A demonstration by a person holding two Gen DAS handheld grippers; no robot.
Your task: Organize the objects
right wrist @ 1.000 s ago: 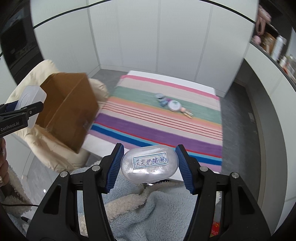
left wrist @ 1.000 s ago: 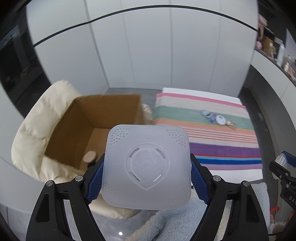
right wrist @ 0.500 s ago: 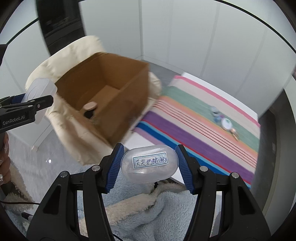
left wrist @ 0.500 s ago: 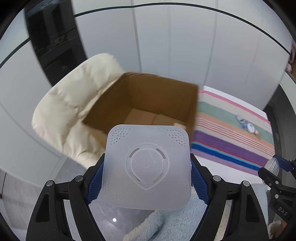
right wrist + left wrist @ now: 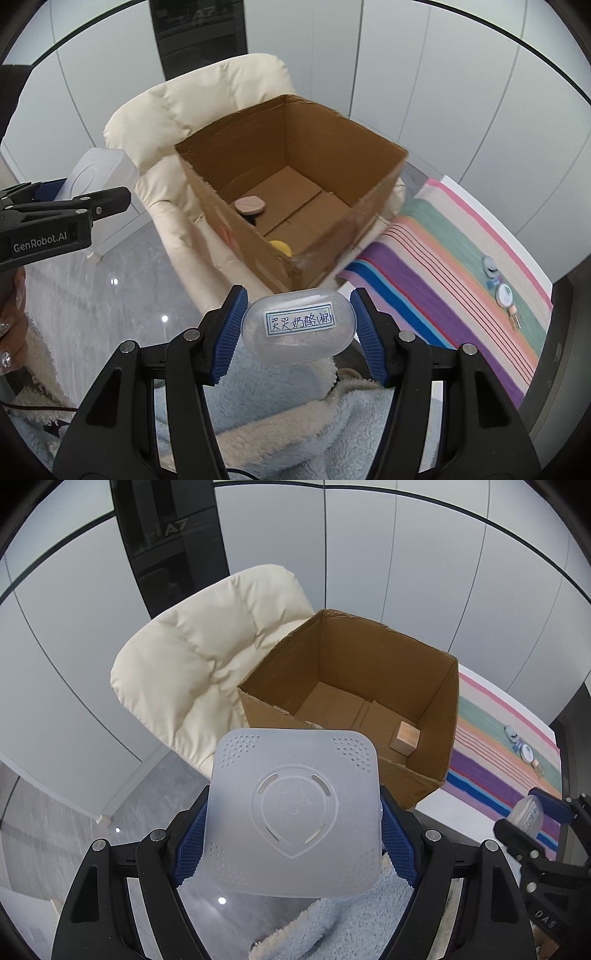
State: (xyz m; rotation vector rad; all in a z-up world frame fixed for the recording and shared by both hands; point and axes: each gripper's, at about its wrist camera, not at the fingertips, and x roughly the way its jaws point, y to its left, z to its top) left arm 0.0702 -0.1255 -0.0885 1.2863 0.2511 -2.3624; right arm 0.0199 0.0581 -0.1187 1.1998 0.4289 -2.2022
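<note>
My left gripper [image 5: 291,823] is shut on a frosted white square container [image 5: 293,812], held in the air in front of an open cardboard box [image 5: 354,701]. My right gripper [image 5: 298,325] is shut on a clear oval capsule case [image 5: 298,326] with a handwritten label. The box [image 5: 291,192] sits on a cream padded armchair [image 5: 207,107]. Inside the box lie a small wooden block [image 5: 404,738], a pink oval case [image 5: 250,205] and a yellow item [image 5: 280,246]. The left gripper with its container [image 5: 99,173] shows at the left of the right wrist view.
A striped cloth [image 5: 454,266] covers a surface right of the chair, with several small jars [image 5: 504,295] on it. A light blue fleece [image 5: 295,406] lies under both grippers. White wall panels stand behind. Grey glossy floor [image 5: 110,295] lies left.
Both grippers have swung left from the striped cloth toward the box, which now fills the middle of both views. Each grip is unchanged.
</note>
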